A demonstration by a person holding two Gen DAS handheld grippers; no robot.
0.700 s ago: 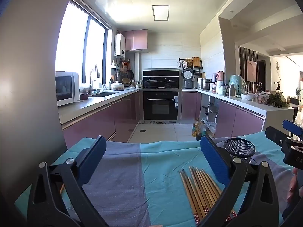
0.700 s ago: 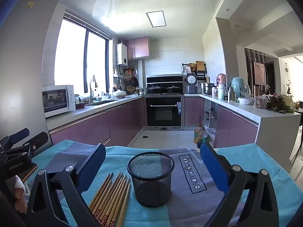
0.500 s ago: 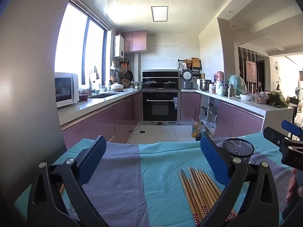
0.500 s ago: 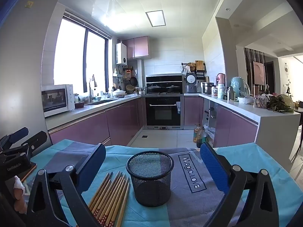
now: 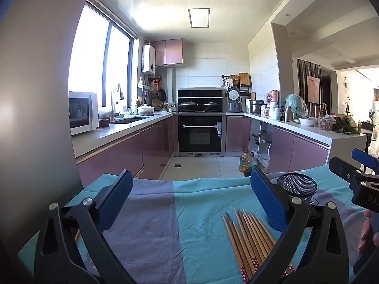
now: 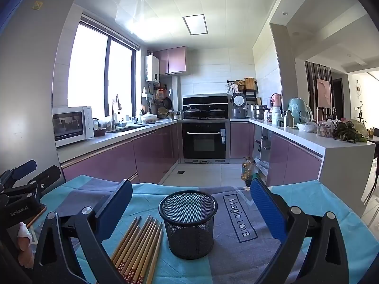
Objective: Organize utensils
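Both jaws of the right gripper [image 6: 190, 209] are spread wide and nothing is held; the left gripper [image 5: 189, 200] is likewise wide and empty. The wooden chopsticks [image 6: 137, 246] are laid bundled on the tablecloth [image 6: 296, 201], just left of the black mesh cup [image 6: 188, 222]. A careless grab could scatter them or tip the cup.

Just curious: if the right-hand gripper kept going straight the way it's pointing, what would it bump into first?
Probably the black mesh cup, standing centred ahead of the open right gripper; the chopsticks lie off to its left.
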